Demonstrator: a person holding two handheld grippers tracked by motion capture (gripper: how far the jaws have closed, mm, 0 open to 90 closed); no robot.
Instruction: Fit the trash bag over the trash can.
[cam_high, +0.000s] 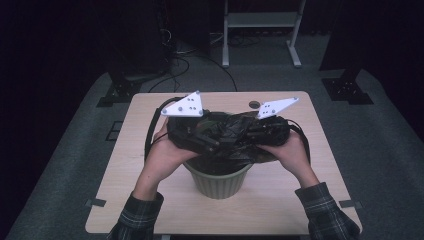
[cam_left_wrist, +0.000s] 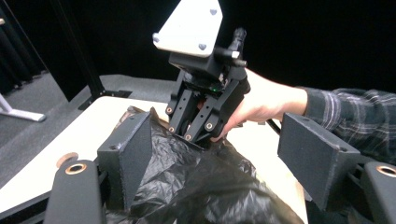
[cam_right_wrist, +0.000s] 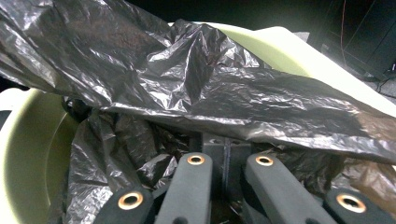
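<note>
A pale green bin stands at the middle of the wooden table, lined with a crumpled black plastic bag. Both hands hold grippers just above its rim. My left gripper comes in from the left; in the left gripper view its jaws stand wide apart over the bag, pads clear of it. My right gripper faces it from the right, and its fingertips are pinched on the bag's edge. In the right gripper view its jaws are together under a stretched sheet of bag, beside the bin's wall.
A small round hole sits in the tabletop near the far edge. Beyond the table, cables lie on the grey floor, with a white frame stand and dark stand feet farther back. Bare tabletop lies either side of the bin.
</note>
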